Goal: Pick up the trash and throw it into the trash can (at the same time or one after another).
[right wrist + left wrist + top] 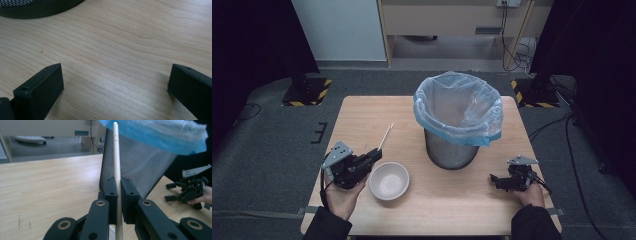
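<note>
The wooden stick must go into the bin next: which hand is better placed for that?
Left. The left tool is shut on the wooden stick, near the bin and beside the bowl. The right tool is open, low over the table.

Item count, tabletop

One pale wooden chopstick point(116, 165); one round white bowl point(388, 180); one dark mesh waste bin point(451, 150) fitted with one translucent blue plastic liner bag point(458, 107); two black two-jaw grippers, left gripper point(375, 154) and right gripper point(495, 181); one light wooden table point(452, 210).
</note>
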`<state>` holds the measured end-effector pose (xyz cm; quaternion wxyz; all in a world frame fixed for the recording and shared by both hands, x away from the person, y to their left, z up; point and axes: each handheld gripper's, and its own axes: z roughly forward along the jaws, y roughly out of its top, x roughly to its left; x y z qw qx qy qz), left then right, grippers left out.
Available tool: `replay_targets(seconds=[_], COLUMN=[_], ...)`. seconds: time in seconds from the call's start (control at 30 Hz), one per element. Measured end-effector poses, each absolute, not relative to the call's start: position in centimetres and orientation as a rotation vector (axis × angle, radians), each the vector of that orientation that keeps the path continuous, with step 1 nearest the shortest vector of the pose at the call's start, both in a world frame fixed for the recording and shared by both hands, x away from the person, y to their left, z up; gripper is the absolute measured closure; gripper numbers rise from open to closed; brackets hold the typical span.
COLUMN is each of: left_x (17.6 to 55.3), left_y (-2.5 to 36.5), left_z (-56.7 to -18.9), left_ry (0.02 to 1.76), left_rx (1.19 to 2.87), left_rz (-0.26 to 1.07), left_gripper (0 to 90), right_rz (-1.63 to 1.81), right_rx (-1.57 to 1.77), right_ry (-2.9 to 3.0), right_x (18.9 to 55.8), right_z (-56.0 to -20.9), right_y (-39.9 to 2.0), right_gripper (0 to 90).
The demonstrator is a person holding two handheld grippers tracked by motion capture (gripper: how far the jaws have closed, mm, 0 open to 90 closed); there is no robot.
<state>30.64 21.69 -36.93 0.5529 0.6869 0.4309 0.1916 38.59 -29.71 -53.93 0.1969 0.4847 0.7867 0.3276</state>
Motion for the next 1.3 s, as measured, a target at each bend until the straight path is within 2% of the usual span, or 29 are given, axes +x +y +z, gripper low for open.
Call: replay_targets(seconds=[0.53, 1.3], left_x=[31.0, 32.9], left_y=[21.9, 19.1], left_z=[-32.9, -28.8], left_ry=[0.948, 0.863], left_rx=[1.533, 1.499], left_rz=[0.498, 0.517], left_gripper=[84.3, 84.3], right_rz=[0.916, 0.917], right_rx=[1.356, 1.359], right_ry=[2.202, 2.201], right_x=[38.6, 38.6], right_z=[-53.9, -53.9], right_y=[-29.7, -29.7], right_gripper=[0.4, 0.4])
